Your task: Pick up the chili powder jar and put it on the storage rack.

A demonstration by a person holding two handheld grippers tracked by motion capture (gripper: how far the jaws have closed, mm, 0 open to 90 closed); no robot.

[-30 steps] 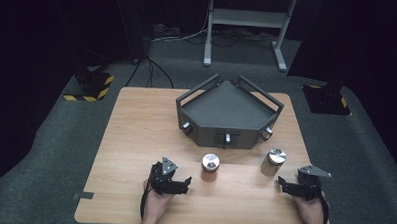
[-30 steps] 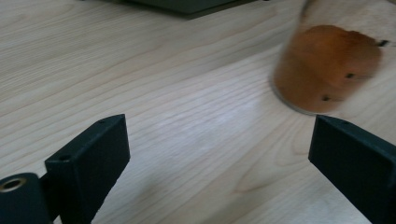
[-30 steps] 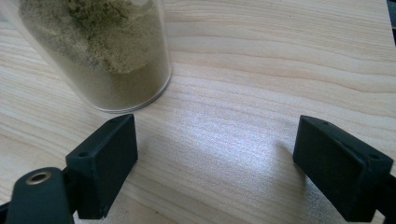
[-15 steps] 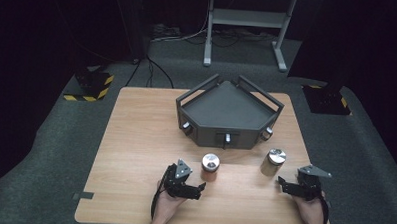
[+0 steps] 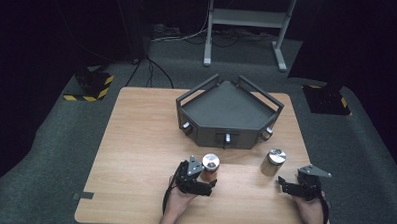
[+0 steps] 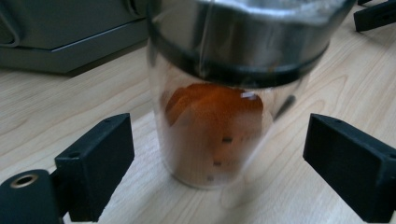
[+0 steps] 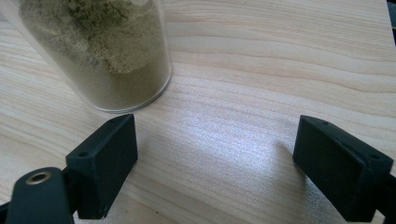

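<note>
Both tools rest low on the tabletop (image 5: 135,155) from above: left tool (image 5: 200,178) beside the orange spice jar (image 5: 209,166), right tool (image 5: 290,187) near the beige spice jar (image 5: 273,161), grey tray (image 5: 228,110) empty. Left tool (image 6: 219,163) view: jaws spread around that jar (image 6: 219,126), not touching. Right tool (image 7: 215,158) view: jaws spread, beige jar (image 7: 102,51) ahead, outside them; nothing looks lifted yet.

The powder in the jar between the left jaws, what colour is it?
Orange-red powder, clearest in the left gripper view.

A lab or recording studio, not a home. Black curtains (image 5: 49,31) close off the space, and grey carpet (image 5: 50,152) covers the floor. A lone wooden worktop (image 5: 140,140) stands in the middle. Cables (image 5: 189,34) trail past a metal stand (image 5: 244,23), and hazard-striped bases (image 5: 90,85) sit on the floor.
</note>
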